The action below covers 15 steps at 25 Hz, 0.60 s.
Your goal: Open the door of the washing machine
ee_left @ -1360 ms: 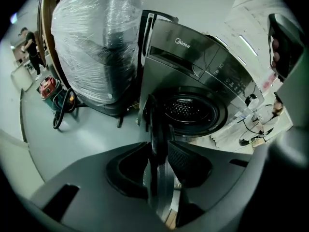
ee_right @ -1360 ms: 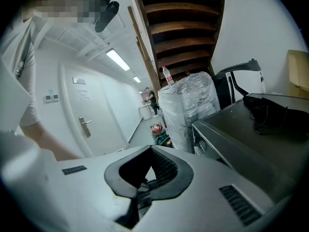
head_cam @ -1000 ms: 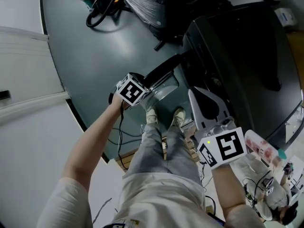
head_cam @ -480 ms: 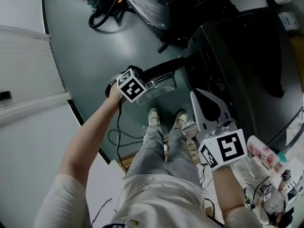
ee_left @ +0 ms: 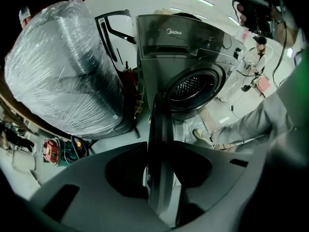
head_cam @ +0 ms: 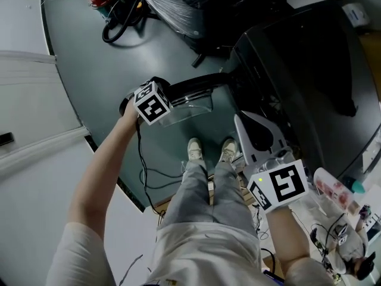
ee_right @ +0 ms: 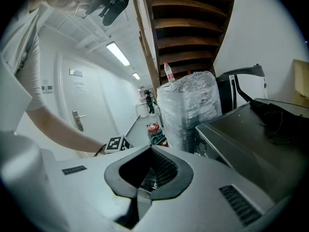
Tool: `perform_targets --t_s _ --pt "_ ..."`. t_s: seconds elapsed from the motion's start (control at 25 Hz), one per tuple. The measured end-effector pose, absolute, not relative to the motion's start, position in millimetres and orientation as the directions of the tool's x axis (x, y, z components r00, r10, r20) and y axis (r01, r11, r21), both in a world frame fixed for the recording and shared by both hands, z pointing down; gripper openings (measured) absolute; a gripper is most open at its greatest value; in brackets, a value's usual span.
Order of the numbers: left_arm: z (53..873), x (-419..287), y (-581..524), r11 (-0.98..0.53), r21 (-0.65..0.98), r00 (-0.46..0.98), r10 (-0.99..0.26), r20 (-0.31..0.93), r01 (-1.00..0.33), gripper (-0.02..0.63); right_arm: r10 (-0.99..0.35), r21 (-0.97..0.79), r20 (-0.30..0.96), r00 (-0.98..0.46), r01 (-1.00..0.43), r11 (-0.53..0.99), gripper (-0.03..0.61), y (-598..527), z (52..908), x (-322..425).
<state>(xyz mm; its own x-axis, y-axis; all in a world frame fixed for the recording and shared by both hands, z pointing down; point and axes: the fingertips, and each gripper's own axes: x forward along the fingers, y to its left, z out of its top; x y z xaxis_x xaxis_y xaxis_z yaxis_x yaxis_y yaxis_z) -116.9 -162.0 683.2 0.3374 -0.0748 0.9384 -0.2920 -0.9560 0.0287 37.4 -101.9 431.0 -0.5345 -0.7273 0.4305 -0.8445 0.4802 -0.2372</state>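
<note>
My left gripper (ee_left: 157, 153) pinches the door (ee_left: 157, 117) by its edge and has swung it wider from the washing machine (ee_left: 193, 52) (nearly done); my right gripper (ee_right: 139, 190) idles, fingers together.

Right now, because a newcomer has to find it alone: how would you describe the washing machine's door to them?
Find the dark grey front-loading washing machine. From its round drum opening the door stands open, its edge clamped in the left tool. Unlike the plastic-wrapped bundle beside the machine, it is a black-rimmed panel with a clear bulging window.
</note>
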Motion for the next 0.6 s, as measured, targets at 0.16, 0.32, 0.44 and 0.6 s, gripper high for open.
perform_targets --t_s 0.16,0.32,0.44,0.6 --pt "687 -122 -174 -0.970 0.006 0.320 -0.074 0.944 -0.243 0.143 -0.730 -0.245 0.433 -0.529 -0.848 0.470 0.028 -107 437 34" --pt "684 -121 -192 -0.982 -0.055 0.310 -0.111 0.944 -0.183 0.143 -0.730 -0.248 0.431 -0.530 -0.848 0.469 0.028 -113 439 29" --pt "682 -121 -205 -0.987 -0.100 0.313 -0.135 0.940 -0.126 0.143 -0.726 -0.250 0.436 -0.532 -0.847 0.470 0.028 -117 442 26" --pt "683 -122 -221 -0.987 -0.133 0.327 -0.155 0.932 -0.089 0.143 -0.721 -0.244 0.444 -0.531 -0.847 0.473 0.028 -121 445 23"
